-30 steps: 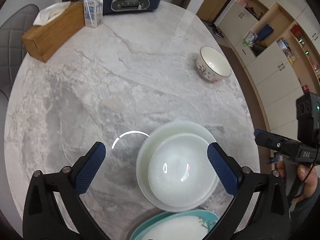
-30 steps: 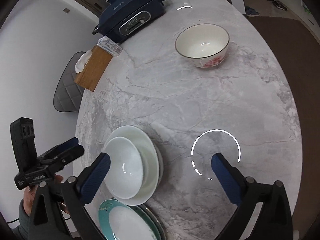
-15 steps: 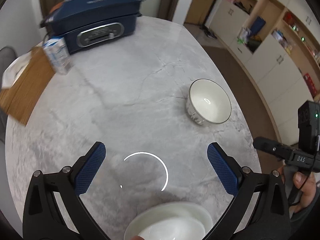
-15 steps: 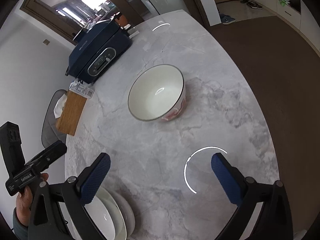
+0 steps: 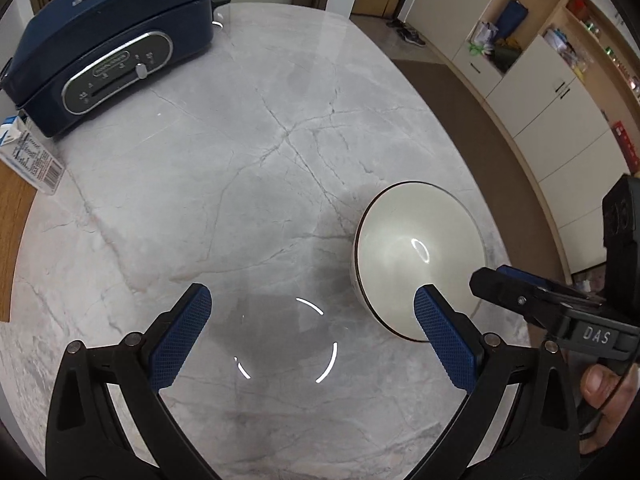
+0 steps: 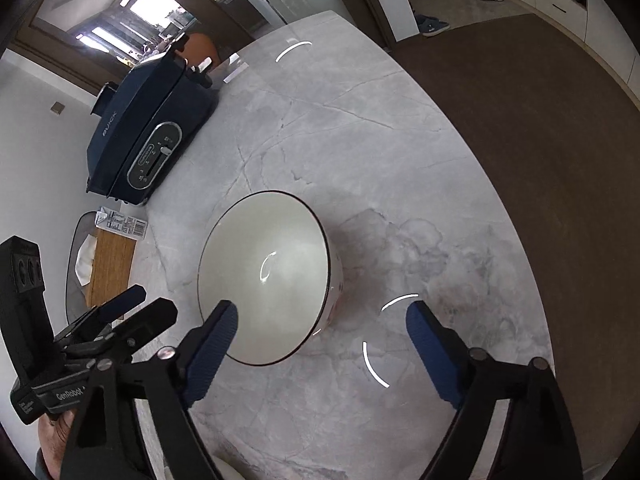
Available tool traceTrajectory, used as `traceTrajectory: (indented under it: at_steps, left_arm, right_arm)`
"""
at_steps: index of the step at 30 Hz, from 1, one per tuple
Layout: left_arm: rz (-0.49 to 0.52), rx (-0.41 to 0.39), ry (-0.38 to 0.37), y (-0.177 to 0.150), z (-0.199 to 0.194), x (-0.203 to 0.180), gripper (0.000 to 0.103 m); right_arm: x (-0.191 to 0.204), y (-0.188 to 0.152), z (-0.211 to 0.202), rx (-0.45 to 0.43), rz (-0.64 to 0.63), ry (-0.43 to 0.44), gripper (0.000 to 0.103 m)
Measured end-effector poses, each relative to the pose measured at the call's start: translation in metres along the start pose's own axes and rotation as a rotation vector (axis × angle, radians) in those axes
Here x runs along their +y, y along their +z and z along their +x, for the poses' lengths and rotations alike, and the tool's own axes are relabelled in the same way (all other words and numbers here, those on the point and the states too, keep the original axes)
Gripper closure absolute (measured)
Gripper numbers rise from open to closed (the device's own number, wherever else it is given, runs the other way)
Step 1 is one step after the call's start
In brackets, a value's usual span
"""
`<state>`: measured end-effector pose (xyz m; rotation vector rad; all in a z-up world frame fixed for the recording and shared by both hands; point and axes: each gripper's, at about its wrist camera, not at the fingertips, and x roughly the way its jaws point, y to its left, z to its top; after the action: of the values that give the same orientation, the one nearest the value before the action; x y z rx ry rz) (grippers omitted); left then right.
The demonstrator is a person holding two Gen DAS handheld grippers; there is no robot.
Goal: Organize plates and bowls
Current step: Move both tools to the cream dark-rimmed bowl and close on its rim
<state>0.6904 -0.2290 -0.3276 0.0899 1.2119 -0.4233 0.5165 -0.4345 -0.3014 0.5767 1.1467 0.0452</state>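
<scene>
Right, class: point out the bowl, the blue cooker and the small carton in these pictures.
bowl [image 6: 264,276], right wrist view, on its white inside.
blue cooker [image 5: 116,76], left wrist view, on its control panel.
small carton [image 5: 30,160], left wrist view, on its printed side.

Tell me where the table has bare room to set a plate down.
Bare marble lies between the cooker and the bowl, and beyond the bowl toward the table's far end. It is crowded at the carton beside the cooker.

I am working in a home dining room: marble table [image 5: 248,184], electric cooker [image 5: 108,52], cabinets [image 5: 532,92], shoes [image 6: 432,24] lying by the doorway.
</scene>
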Motion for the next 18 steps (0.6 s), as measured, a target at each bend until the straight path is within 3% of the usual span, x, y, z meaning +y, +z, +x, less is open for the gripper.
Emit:
traceTrajectory:
  at_steps: [4,6,7,8,10,16,18]
  left_arm:
    - [-0.008,0.016,-0.011,0.001,0.02,0.002,0.002]
    - [-0.003,0.019,-0.019,0.001,0.027,0.0,0.008]
    - [0.004,0.023,-0.023,0.001,0.029,-0.002,0.021]
    - [0.011,0.032,-0.027,0.001,0.033,-0.004,0.04]
    - [0.003,0.05,-0.035,0.002,0.04,-0.005,0.059]
    - [0.033,0.035,-0.066,0.001,0.038,-0.016,0.089]
    - [0.056,0.035,-0.053,0.0,0.037,-0.021,0.094]
  right_arm:
    - [-0.003,0.005,0.014,0.032,0.015,-0.018,0.039]
    - [-0.004,0.007,0.017,0.036,0.014,-0.017,0.046]
    - [-0.005,0.008,0.019,0.041,0.014,-0.017,0.05]
    - [-0.005,0.008,0.021,0.047,0.013,-0.02,0.052]
    - [-0.006,0.009,0.025,0.058,0.012,-0.02,0.058]
    - [-0.002,0.008,0.029,0.063,-0.006,0.004,0.083]
    - [0.004,0.008,0.029,0.066,-0.027,-0.013,0.083]
